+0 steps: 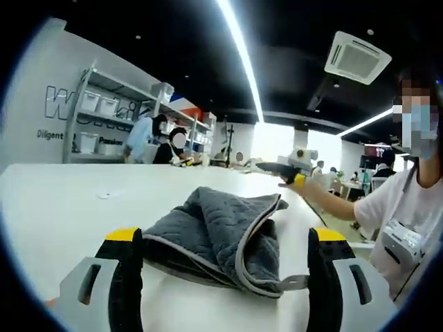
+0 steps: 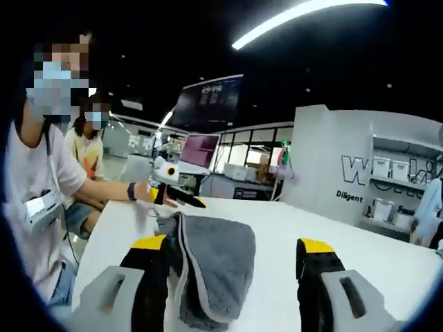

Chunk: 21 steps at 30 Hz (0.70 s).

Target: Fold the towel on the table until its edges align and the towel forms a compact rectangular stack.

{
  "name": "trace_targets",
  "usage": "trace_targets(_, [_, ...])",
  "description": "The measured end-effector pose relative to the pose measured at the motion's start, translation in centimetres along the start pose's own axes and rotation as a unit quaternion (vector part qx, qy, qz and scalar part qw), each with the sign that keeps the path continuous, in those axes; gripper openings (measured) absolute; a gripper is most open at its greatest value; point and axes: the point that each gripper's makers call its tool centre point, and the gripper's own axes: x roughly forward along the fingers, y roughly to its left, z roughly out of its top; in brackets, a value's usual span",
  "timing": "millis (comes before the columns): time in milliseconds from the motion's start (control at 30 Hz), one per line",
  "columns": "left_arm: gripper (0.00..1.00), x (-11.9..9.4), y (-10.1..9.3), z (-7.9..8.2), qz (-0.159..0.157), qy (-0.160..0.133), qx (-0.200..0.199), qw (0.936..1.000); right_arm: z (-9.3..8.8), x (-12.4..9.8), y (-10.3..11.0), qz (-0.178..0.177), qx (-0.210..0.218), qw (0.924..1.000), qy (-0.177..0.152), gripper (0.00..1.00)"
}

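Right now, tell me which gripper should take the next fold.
Probably left: the towel lies squarely between the open jaws of the left gripper. The right gripper, also open, has it off toward one jaw.

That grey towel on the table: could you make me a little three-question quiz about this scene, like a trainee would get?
1. True or false: the towel lies bunched and partly folded on the white table.
2. What colour are the tips of the left gripper and the right gripper?
3. Is either gripper clamped on the towel? A) left B) right C) neither

Key: 1 true; 2 yellow; 3 C, both stand open with the towel between or beside the jaws.
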Motion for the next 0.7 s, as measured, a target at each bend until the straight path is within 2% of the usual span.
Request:
trace_targets(100, [0.98,0.1,-0.2,0.1,-0.005,-0.009,-0.011,0.9999,-1.1,-1.3,-0.2,-0.007,0.039,0.9989,-0.025,1.0])
trace_targets(367, [0.98,0.2,0.0,-0.2,-0.002,-0.008,-0.017,0.9998,-3.1,-3.0,-0.6,-0.018,0.048,0.9981,-0.033,0.99])
trace_targets(633, [0.98,0.2,0.4,-0.6,0.009,-0.005,-0.019,0.9998,-4.0,-3.4,-0.9,-0.004,0.073,0.9967,-0.035,0.99])
trace_targets(700, [0.98,0.2,0.4,-0.6,0.009,-0.003,-0.018,0.9998,-4.5,-3.5,-0.8,0.002,0.078,0.9966,-0.027,0.99])
